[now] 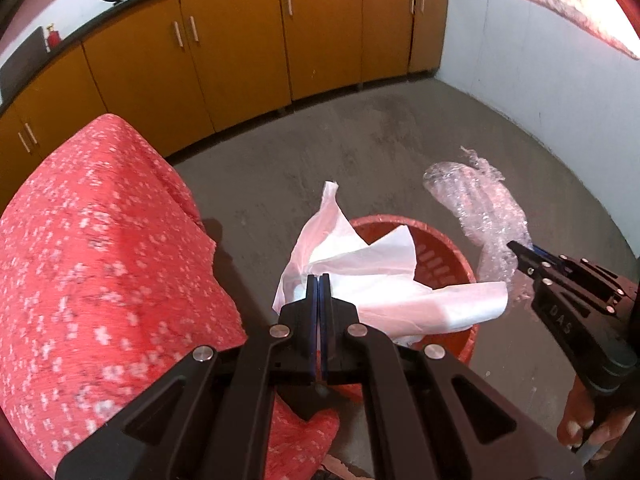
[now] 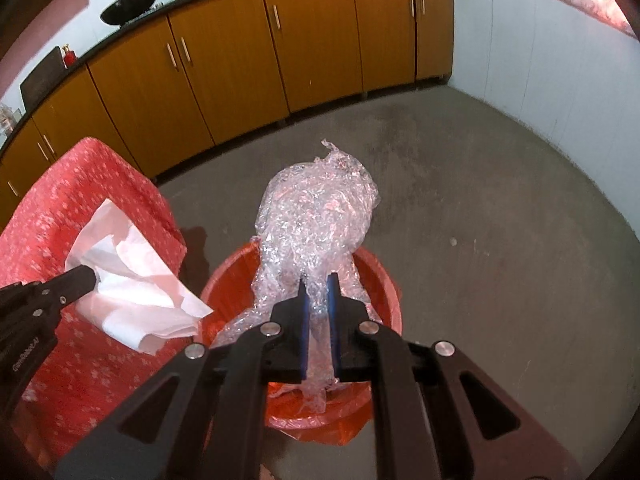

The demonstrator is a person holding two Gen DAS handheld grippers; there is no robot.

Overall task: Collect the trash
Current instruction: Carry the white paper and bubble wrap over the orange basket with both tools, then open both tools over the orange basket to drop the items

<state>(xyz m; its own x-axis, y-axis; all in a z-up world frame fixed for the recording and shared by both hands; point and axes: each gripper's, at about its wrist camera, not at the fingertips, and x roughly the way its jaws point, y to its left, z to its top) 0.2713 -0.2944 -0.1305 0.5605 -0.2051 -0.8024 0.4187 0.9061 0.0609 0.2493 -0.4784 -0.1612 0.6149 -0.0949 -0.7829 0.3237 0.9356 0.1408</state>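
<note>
Both claws are hovering over the red bin [image 2: 384,280] — the left claw [image 1: 319,280] pinching white paper [image 1: 360,276], the right claw [image 2: 319,280] clamping bubble wrap [image 2: 316,216]. Next — releasing both inside the rim.

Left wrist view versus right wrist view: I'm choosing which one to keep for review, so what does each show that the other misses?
Only the left wrist view shows the person's hand holding the right gripper.

Only the right wrist view shows the right gripper's pads pressing the bubble wrap, and the orange liner bag spilling over the bin's near rim.

Both show the left gripper shut on the white paper, the red bin below, the red patterned cloth, the orange cabinets and the grey floor.
</note>
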